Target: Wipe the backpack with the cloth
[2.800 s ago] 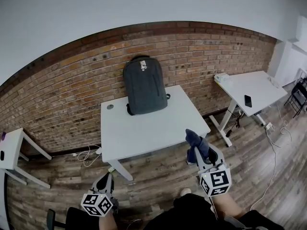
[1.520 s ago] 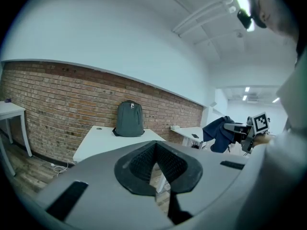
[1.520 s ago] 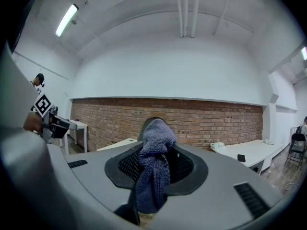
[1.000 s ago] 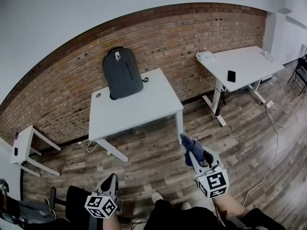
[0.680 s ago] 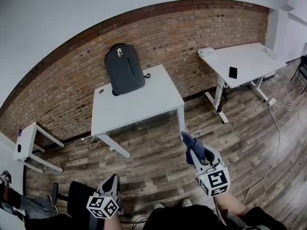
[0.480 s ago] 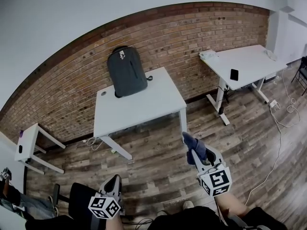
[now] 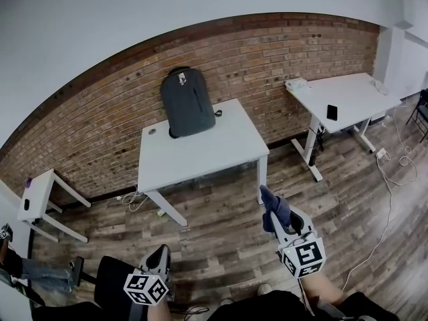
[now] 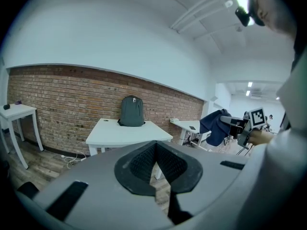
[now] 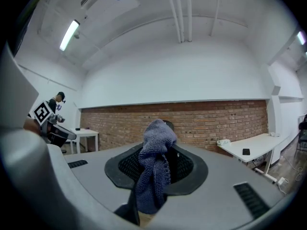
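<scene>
A dark grey backpack [image 7: 189, 102] stands upright against the brick wall at the back of a white table [image 7: 200, 154]. It also shows small in the left gripper view, backpack [image 8: 132, 111] on the table [image 8: 127, 131]. My right gripper [image 7: 273, 214] hangs low over the wood floor, well short of the table, shut on a blue cloth [image 7: 271, 199]. In the right gripper view the cloth [image 9: 154, 169] droops between the jaws and hides most of the backpack. My left gripper [image 7: 160, 251] is low at the left, its jaws pressed together and empty, left gripper [image 8: 154, 166].
A second white desk [image 7: 348, 93] with a black phone [image 7: 331, 112] stands at the right, with cables [image 7: 396, 163] on the floor by it. A small white side table [image 7: 35, 194] is at the left. A black chair [image 7: 110, 287] sits beside my left gripper.
The table and backpack are farther off than 2.8 s ago. Over the last second they drifted right in the head view. The cloth stays in my right gripper; both grippers stay low.
</scene>
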Motion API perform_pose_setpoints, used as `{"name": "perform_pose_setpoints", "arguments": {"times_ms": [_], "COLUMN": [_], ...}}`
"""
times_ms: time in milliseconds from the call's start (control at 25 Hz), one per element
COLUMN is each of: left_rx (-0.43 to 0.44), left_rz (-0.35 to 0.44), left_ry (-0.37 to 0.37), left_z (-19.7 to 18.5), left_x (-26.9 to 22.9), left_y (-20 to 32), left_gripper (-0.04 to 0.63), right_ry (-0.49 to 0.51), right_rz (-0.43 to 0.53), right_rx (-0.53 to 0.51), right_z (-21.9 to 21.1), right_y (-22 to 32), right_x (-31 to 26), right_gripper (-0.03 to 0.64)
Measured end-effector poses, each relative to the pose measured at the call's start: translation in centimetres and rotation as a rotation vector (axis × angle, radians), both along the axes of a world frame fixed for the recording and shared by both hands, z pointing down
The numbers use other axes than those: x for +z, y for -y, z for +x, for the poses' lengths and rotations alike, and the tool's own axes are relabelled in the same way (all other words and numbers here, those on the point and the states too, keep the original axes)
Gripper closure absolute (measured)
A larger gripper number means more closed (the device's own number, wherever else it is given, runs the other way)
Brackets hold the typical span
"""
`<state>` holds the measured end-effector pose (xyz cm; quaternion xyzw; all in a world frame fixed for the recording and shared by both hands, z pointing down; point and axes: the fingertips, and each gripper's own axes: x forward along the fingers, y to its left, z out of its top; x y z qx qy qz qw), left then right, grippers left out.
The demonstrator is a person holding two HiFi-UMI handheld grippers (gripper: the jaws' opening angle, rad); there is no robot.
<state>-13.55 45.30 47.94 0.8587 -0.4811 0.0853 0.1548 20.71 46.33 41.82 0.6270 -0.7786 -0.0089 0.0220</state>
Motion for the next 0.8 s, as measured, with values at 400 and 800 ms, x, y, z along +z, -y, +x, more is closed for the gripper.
{"name": "perform_pose_setpoints", "arguments": {"times_ms": [400,800], "left_rx": [0.006,0.038], "left_rz": [0.004,0.000], "left_ry": [-0.047,-0.045], "left_z": [-3.3,-4.2], "left_x": [0.4,0.7], "left_y": [0.7,0.3], "left_gripper": [0.607,0.607], "right_ry": [-0.039,-0.034], "right_rz": [-0.006,-0.032], "right_rx": [0.015,0.017], "right_z": [-3.2,-4.9], "right_y": [0.2,-0.6], "right_x": [-0.1,0.7], "right_gripper": [0.508,0.508]}}
